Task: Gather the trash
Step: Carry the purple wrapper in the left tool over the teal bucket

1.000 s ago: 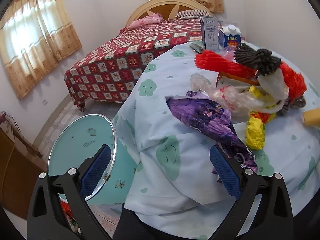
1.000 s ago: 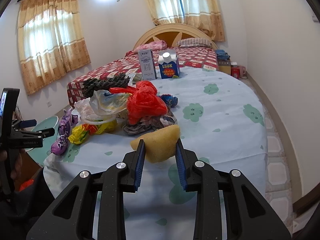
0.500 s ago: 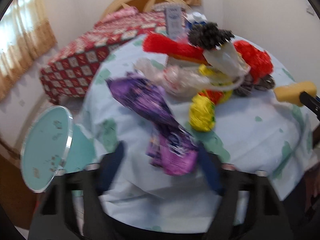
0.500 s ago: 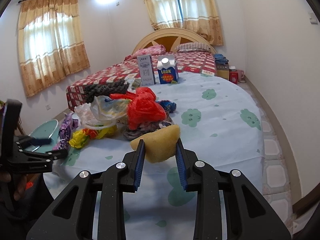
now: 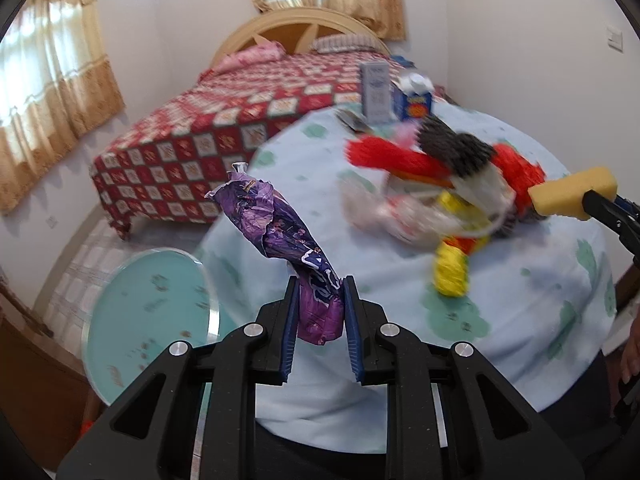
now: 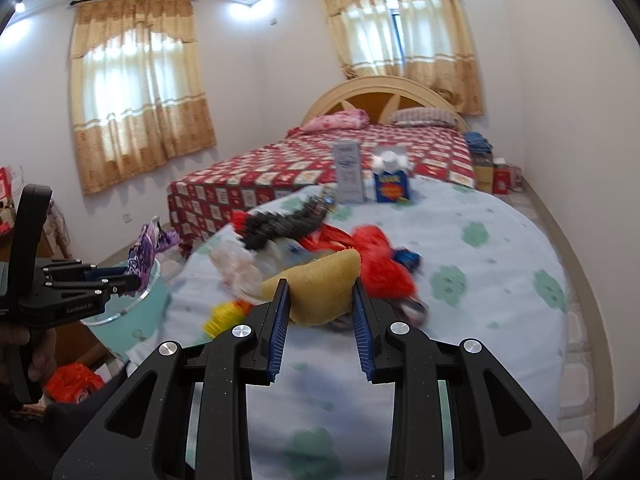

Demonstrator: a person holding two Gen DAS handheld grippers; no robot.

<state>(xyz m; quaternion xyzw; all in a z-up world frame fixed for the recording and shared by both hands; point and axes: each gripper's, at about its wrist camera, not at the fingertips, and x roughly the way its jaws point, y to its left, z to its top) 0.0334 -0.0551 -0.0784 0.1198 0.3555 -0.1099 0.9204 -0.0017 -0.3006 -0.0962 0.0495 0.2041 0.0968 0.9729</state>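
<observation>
Both tongs grip trash: the left tongs [image 5: 319, 309] clench a purple wrapper [image 5: 276, 232] above the bin [image 5: 152, 316]; the right tongs [image 6: 320, 307] clench a sponge [image 6: 320, 284], beyond the bin.

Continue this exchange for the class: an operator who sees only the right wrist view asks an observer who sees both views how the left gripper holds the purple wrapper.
Operator: From my side the left gripper shows only edge-on. Where is the purple wrapper pinched?
Observer: At its lower end, between both blue pads. The rest sticks up free above the fingers.
Operator: My right gripper covers part of the yellow sponge. Does it poke out in front?
Observer: Yes. In the left wrist view most of the sponge juts out past the fingertips, which clamp only its near end.
</observation>
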